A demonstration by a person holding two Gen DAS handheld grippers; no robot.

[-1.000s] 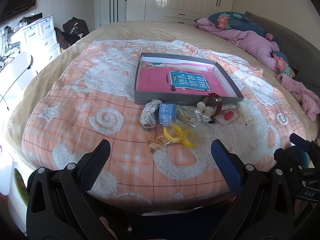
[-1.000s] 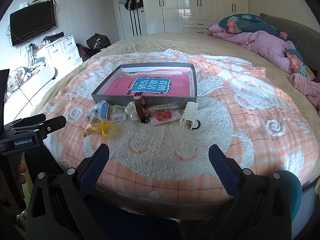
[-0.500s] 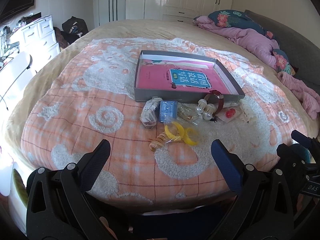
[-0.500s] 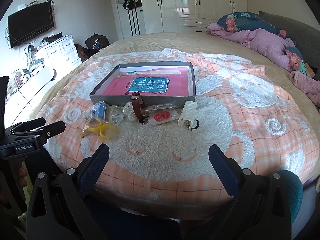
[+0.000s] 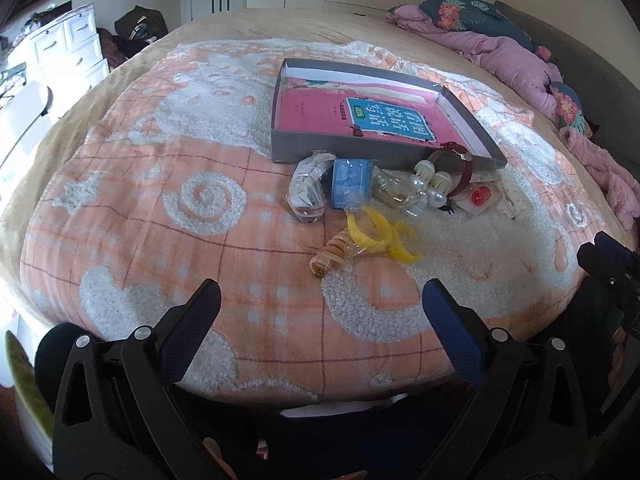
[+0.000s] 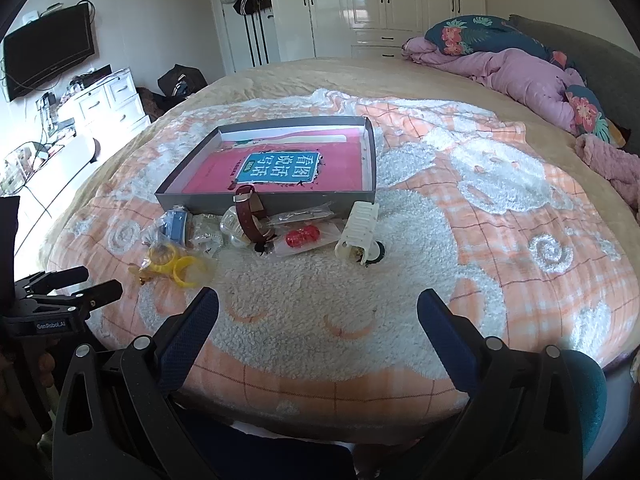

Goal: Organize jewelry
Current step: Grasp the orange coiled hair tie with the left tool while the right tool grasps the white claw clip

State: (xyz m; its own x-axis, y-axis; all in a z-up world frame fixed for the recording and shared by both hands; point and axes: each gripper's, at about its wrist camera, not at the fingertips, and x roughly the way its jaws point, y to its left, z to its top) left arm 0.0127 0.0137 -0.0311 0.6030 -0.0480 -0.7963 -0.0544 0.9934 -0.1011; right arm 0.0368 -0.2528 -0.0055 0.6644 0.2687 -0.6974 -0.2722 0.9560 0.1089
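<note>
Left wrist view: my left gripper (image 5: 320,312) is spread wide and empty over the near edge of the orange blanket (image 5: 160,240). Jewelry lies heaped just this side of the grey box (image 5: 360,146) (yellow bangles (image 5: 380,236), a blue packet (image 5: 351,184), a brown-strapped watch (image 5: 464,164)). On the right wrist view my right gripper (image 6: 318,312) is equally spread, the white hair claw (image 6: 358,232) ahead of it.
</note>
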